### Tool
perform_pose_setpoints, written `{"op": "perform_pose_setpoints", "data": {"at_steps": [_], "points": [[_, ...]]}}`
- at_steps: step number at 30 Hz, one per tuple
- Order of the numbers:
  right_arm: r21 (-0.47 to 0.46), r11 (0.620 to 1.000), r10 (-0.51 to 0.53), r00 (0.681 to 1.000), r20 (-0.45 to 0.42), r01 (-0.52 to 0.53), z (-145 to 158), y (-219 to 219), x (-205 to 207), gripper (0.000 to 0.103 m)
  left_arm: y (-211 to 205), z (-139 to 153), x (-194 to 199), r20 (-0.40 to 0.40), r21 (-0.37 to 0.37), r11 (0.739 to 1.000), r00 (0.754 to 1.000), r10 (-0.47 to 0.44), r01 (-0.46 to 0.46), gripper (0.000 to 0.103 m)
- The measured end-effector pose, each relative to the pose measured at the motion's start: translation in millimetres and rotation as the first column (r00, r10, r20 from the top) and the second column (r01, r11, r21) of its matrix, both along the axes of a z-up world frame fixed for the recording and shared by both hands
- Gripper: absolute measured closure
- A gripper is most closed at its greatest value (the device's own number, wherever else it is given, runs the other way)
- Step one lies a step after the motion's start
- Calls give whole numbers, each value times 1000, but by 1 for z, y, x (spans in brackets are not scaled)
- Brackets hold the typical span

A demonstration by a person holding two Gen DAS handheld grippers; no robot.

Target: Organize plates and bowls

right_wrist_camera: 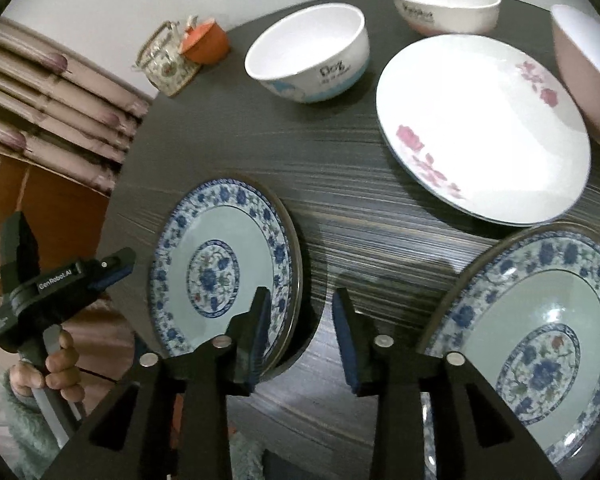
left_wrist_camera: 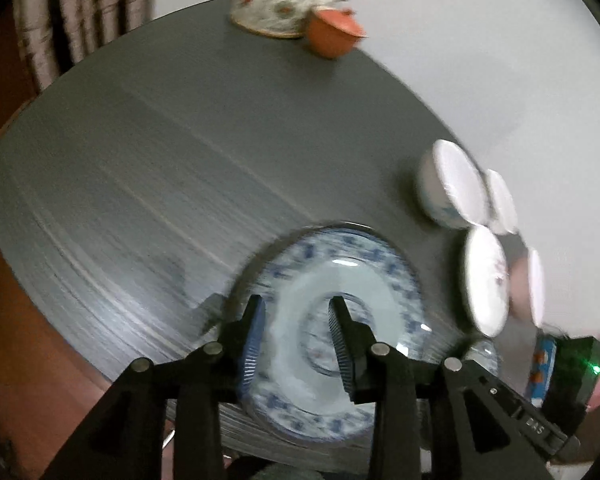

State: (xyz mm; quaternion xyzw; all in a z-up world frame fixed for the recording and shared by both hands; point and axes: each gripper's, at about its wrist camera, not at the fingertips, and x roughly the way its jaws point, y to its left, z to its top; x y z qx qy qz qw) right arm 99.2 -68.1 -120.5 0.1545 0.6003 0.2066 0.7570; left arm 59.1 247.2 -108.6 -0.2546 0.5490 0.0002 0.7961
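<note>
Both my wrist cameras look steeply down, close over the table (right_wrist_camera: 340, 200).
They share the left blue-patterned plate (left_wrist_camera: 340, 312) (right_wrist_camera: 220, 268), teapot (left_wrist_camera: 276, 4) (right_wrist_camera: 166, 62) and orange pot (left_wrist_camera: 334, 32) (right_wrist_camera: 206, 42).

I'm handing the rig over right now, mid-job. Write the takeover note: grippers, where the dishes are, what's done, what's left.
Left gripper: open, empty, above the near-left blue-patterned plate.
Right gripper: open, empty, over bare table between the two blue plates.
Second blue-patterned plate lies near right; pink-flower plate behind it.
Bowls stand singly: blue-band bowl, white bowl, pink bowl.
Teapot and orange cup at the far edge.
Done: no stacking visible.
Left: probably stack the plates, nest the bowls.
</note>
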Motion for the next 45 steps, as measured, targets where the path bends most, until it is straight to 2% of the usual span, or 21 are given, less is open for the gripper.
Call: {"op": "perform_pose_setpoints", "data": {"at_steps": [5, 10, 21, 25, 28, 36, 45], "points": [[26, 1000, -6, 999, 36, 6, 20, -25, -16, 65, -35, 17, -8, 39, -48, 996, 997, -71, 72, 69], [6, 999, -38, 997, 61, 37, 32, -58, -39, 65, -81, 22, -15, 55, -81, 983, 985, -161, 165, 69], [1, 981, -191, 979, 68, 192, 31, -149, -80, 65, -181, 3, -28, 49, -172, 918, 934, -353, 356, 69], [-4, 974, -224, 972, 74, 224, 25, -174, -89, 65, -196, -6, -31, 67, -202, 895, 917, -394, 399, 69], [-1, 969, -244, 967, 78, 245, 20, -191, -96, 65, -204, -14, -32, 64, -227, 885, 913, -402, 405, 69], [9, 953, -303, 952, 36, 303, -6, -235, -103, 65, -216, -33, -27, 32, -230, 880, 907, -419, 415, 69], [56, 950, -308, 951, -9, 308, -31, -243, -98, 69, -221, -50, -23, -2, -236, 875, 900, -436, 424, 69]]}}
